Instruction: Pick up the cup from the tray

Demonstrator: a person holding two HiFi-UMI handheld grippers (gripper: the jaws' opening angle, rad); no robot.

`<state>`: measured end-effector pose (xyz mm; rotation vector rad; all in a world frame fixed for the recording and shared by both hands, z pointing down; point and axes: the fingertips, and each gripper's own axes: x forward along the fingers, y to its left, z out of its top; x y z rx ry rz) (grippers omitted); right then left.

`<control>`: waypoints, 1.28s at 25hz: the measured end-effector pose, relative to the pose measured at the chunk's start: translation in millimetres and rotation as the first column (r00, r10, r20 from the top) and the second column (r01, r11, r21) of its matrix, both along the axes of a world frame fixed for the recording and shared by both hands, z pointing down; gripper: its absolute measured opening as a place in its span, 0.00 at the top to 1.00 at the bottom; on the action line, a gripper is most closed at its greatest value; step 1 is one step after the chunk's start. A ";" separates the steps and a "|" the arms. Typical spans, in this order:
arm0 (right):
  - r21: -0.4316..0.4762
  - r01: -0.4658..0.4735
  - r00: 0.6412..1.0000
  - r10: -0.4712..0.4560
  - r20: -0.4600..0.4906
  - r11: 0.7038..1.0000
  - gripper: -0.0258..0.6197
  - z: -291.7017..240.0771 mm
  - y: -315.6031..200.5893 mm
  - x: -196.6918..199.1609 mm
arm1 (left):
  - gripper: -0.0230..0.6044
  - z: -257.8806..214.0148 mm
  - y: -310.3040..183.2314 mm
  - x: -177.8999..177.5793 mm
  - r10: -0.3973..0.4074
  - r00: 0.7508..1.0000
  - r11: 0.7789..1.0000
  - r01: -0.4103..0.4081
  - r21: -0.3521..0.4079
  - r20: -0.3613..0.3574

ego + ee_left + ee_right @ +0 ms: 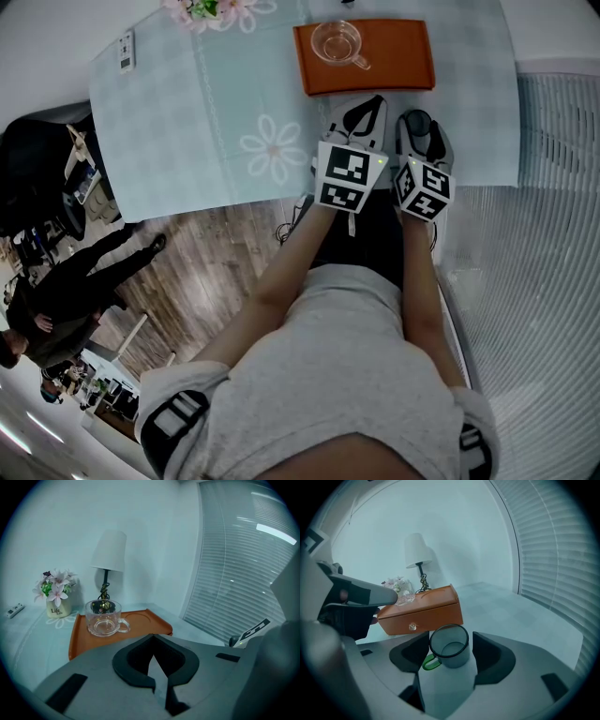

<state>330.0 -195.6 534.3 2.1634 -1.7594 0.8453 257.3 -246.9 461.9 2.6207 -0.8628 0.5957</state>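
1. Clear glass cup with a side handle: it stands upright, mouth up, on the left half of the flat orange tray. The tray lies at the far edge of the table, which has a pale checked cloth. The handle points toward the tray's middle and near edge.
2. My left gripper: the fingers are closed tip to tip with nothing between them. It is over the table's near edge, well apart from the cup.
3. My right gripper: the fingers are set wide around a grey mug with a dark rim and a green handle. The pads lie against the mug's sides. I judge it gripped, so this hand is taken.
4. Bearing: the cup lies ahead of my left fingers and a little to their left, across the cloth toward the far edge. The left gripper is the nearer of the two. The right one sits just beside it, on the side away from the cup.
5. Axis: the cup's long axis is vertical, and my fingers slant down toward the table. I judge that the left fingers must part before going forward. They should then close across the cup's round wall, clear of the handle on its right.
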 end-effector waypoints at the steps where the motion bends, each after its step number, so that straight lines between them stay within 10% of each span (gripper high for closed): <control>1: 0.013 -0.005 1.000 0.005 -0.005 1.000 0.57 -4.4 -0.3 0.8 | 0.96 -1.3 -0.9 0.5 0.000 1.000 1.000 0.000 0.001 -0.003; 13: 0.173 0.127 0.992 -0.121 -0.043 0.977 0.57 -74.1 -38.9 -22.2 | 0.96 -24.8 -14.2 -6.4 -0.023 0.998 0.999 0.025 0.031 -0.052; 32: 0.160 0.483 0.876 -0.476 -0.081 0.861 0.56 -84.4 -136.0 -99.3 | 0.96 -38.2 -76.7 -108.9 -0.354 0.934 0.931 0.357 0.070 -0.056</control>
